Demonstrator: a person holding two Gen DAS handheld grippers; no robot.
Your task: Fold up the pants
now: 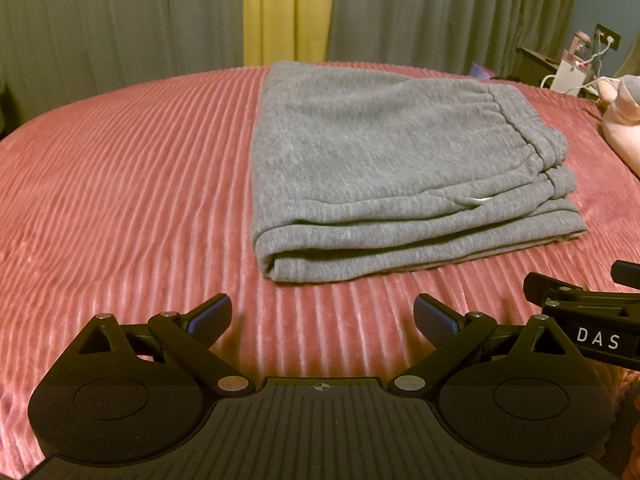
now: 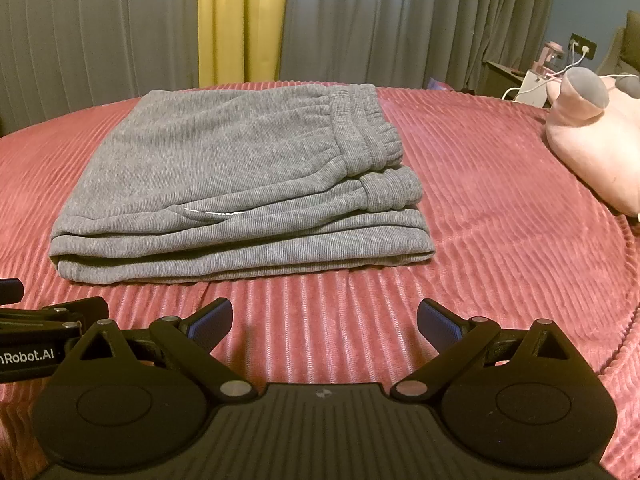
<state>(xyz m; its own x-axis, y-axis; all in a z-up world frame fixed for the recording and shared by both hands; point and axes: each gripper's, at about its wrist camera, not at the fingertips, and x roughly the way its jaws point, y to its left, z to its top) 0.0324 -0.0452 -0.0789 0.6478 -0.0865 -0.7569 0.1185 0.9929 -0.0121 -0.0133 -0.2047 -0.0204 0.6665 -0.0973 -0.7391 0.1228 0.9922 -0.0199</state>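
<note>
The grey pants (image 1: 384, 168) lie folded in a flat stack on the pink ribbed bedspread (image 1: 120, 200), waistband on top at the right. They also show in the right wrist view (image 2: 232, 184). My left gripper (image 1: 322, 316) is open and empty, just short of the stack's near edge. My right gripper (image 2: 324, 320) is open and empty, also short of the near edge, beside the left one. Part of the right gripper shows at the right of the left wrist view (image 1: 592, 312).
A pink plush toy (image 2: 592, 136) lies on the bed at the far right. Grey and yellow curtains (image 2: 240, 20) hang behind the bed. A bedside stand with chargers and cables (image 2: 536, 80) stands at the back right.
</note>
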